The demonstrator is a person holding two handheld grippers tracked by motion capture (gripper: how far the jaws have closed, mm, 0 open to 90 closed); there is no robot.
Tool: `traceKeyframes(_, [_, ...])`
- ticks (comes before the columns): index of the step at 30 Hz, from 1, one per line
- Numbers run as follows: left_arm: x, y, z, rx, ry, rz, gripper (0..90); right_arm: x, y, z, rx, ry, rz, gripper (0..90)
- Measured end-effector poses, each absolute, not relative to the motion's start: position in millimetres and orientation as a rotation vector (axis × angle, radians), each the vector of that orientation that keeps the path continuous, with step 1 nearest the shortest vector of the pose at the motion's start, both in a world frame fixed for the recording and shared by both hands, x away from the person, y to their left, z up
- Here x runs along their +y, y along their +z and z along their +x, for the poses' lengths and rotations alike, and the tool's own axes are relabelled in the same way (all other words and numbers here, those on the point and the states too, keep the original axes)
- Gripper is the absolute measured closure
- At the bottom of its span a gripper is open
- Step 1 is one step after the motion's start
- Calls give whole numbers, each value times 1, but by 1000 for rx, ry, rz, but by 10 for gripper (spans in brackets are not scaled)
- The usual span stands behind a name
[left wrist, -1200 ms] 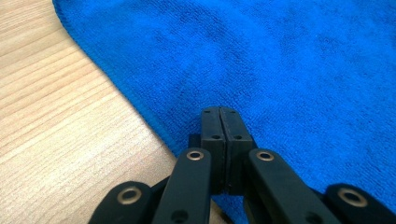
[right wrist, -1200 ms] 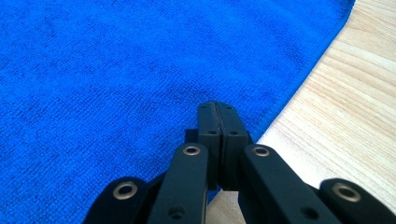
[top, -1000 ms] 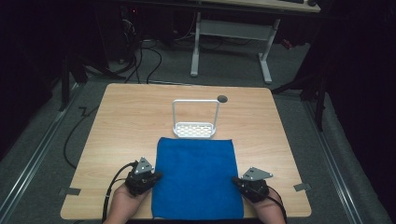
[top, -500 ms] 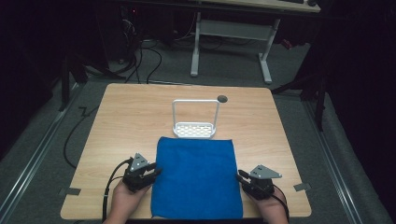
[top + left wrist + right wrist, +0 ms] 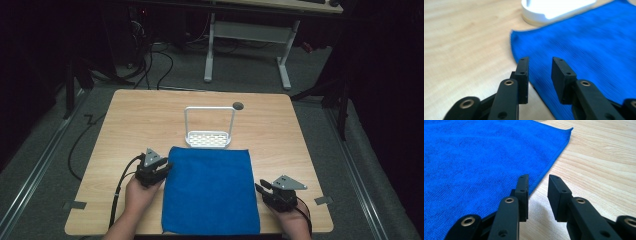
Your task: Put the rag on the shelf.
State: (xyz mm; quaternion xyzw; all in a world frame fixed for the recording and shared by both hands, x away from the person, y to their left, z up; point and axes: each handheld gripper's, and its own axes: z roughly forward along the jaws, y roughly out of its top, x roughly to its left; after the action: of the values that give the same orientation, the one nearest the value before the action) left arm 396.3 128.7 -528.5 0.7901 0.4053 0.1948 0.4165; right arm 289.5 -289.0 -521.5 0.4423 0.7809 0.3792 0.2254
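A blue cloth lies flat on the near half of the wooden table. My left gripper sits at the cloth's left edge, near its far corner. Its jaws stand apart and have just been closing a little, with nothing between them. In the left gripper view the left gripper points over the blue cloth. My right gripper rests at the cloth's right edge. Its jaws have just been opening, with nothing gripped. In the right gripper view the right gripper hangs over bare wood, beside the edge of the blue cloth.
A white rack with a tall wire handle stands just beyond the cloth's far edge; the white rack is close ahead in the left gripper view. A round cable hole lies behind it. Cables trail off the table's left side.
Both grippers' jaws have come apart from shut. My left gripper has moved away from the person along the cloth's left edge. The right gripper has barely shifted.
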Motion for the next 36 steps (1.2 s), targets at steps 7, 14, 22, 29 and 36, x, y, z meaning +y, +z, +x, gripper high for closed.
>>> traceKeyframes(7, [118,-530,420,1051,520,2001,740,-294,-521,289,2150,1056,1231,704])
traceKeyframes(14, [112,-532,435,1070,555,2038,743,-297,-521,290,2153,1061,1231,703])
traceKeyframes(22, [108,-533,451,1094,547,2069,756,-297,-521,289,2157,1059,1235,702])
traceKeyframes(29, [113,-533,459,1133,514,2019,775,-296,-522,290,2163,1057,1237,700])
traceKeyframes(36, [117,-534,467,1154,479,1992,813,-296,-524,292,2164,1049,1247,700])
